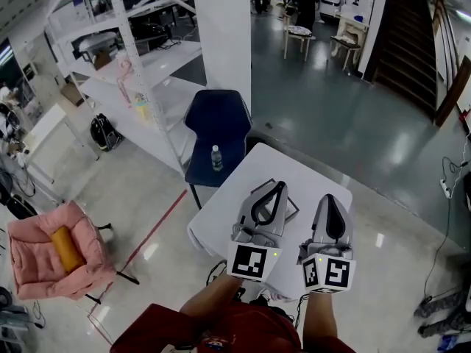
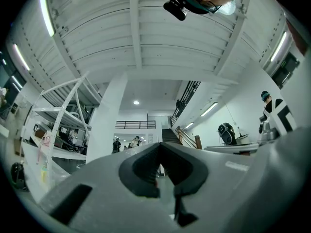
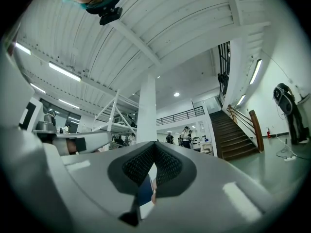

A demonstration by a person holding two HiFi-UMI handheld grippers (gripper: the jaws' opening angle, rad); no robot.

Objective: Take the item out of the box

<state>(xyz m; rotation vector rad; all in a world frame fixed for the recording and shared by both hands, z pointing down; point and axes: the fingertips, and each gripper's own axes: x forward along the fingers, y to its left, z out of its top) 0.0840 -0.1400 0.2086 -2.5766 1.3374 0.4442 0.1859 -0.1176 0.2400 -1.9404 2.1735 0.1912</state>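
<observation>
In the head view both grippers hang side by side above a small white table (image 1: 313,179), jaws pointing away from me. My left gripper (image 1: 278,187) is shut with nothing in it. Only a dark corner of the box (image 1: 292,211) peeks out from behind it; what is inside is hidden. My right gripper (image 1: 329,198) is also shut and holds nothing. In the left gripper view the left gripper (image 2: 159,145) has its jaw tips meeting, with only the hall and ceiling beyond. The right gripper view likewise shows the right gripper (image 3: 154,144) shut against the hall, no box in sight.
A dark blue chair (image 1: 218,123) with a small water bottle (image 1: 216,157) on its seat stands just beyond the table. White shelving (image 1: 140,72) and a white pillar (image 1: 224,35) lie further back. A pink armchair (image 1: 51,263) with an orange cushion sits at left.
</observation>
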